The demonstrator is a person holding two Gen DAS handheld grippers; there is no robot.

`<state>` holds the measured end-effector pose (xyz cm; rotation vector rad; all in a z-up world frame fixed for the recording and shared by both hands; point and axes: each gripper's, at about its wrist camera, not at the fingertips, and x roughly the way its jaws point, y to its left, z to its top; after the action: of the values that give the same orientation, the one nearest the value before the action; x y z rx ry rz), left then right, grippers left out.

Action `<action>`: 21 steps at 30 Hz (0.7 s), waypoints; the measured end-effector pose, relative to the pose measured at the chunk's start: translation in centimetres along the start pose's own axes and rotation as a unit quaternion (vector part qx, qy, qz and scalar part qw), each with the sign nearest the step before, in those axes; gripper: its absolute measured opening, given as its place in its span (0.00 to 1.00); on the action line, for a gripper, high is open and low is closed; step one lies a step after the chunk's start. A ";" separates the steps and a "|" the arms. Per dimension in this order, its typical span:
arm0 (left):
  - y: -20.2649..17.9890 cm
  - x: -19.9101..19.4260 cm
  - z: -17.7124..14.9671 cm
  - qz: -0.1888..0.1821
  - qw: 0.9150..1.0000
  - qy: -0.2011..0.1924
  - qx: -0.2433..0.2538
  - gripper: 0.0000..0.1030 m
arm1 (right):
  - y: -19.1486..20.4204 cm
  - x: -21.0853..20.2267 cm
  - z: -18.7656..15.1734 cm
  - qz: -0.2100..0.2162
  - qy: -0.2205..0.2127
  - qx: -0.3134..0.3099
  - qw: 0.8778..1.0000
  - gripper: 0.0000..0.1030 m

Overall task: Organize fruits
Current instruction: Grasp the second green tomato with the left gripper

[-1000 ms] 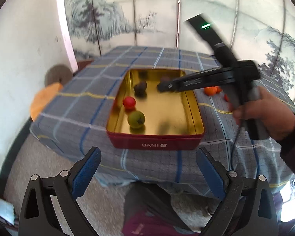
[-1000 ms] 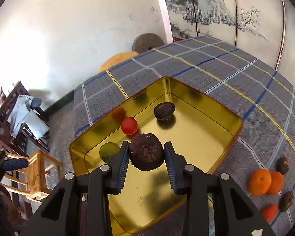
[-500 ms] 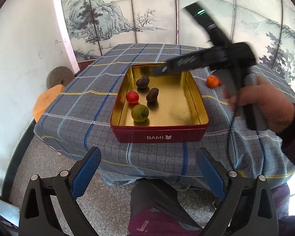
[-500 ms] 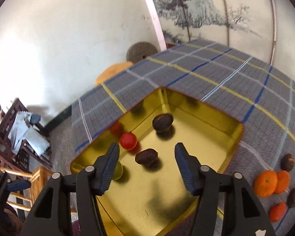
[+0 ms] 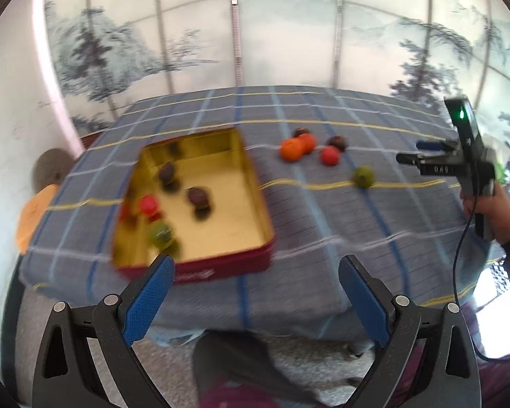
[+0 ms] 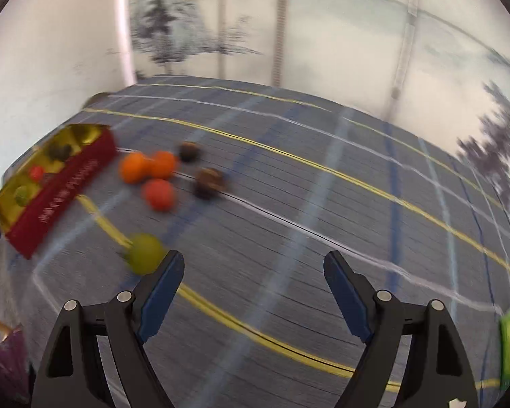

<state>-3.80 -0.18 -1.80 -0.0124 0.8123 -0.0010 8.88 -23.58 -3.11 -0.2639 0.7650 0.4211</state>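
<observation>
Left wrist view shows the tin (image 5: 255, 176) at centre left, holding four fruits, among them the dark fruit (image 5: 198, 197) which our right claw (image 6: 251, 272) carried a second ago and has since released. That claw's jaws have just been opening and stand apart with nothing between them, over the counter (image 6: 323, 204) with the green fruit (image 6: 144, 253) just left of one fingertip, probably next. Our left claw (image 5: 255, 278) hangs apart and empty at the lower frame edge.
</observation>
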 end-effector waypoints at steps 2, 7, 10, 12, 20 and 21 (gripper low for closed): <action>-0.9 1.4 1.4 -0.025 1.000 0.013 -0.010 0.93 | -2.9 0.1 -1.1 -0.026 0.007 0.026 0.999 0.80; -2.8 5.5 5.0 -0.079 0.995 0.043 -0.040 0.90 | -7.5 1.2 -3.3 -0.018 0.015 0.106 0.994 0.80; -4.5 7.9 6.9 -0.100 0.993 0.048 -0.044 0.88 | -8.9 1.2 -3.8 0.001 0.013 0.127 0.992 0.82; -6.0 9.7 8.1 -0.106 0.992 0.053 -0.032 0.88 | -9.1 1.1 -4.0 0.010 0.011 0.132 0.991 0.90; -11.3 16.0 10.0 -0.088 0.994 0.069 0.023 0.88 | -9.0 0.9 -4.0 0.030 0.002 0.132 0.991 0.92; -11.8 16.6 10.1 -0.083 0.994 0.071 0.028 0.88 | -9.1 0.8 -4.0 0.033 -0.001 0.133 0.991 0.92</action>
<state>14.98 -11.93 -6.79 -0.0260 0.9505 -0.1837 11.09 -32.93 -5.76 0.0123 0.8200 0.3763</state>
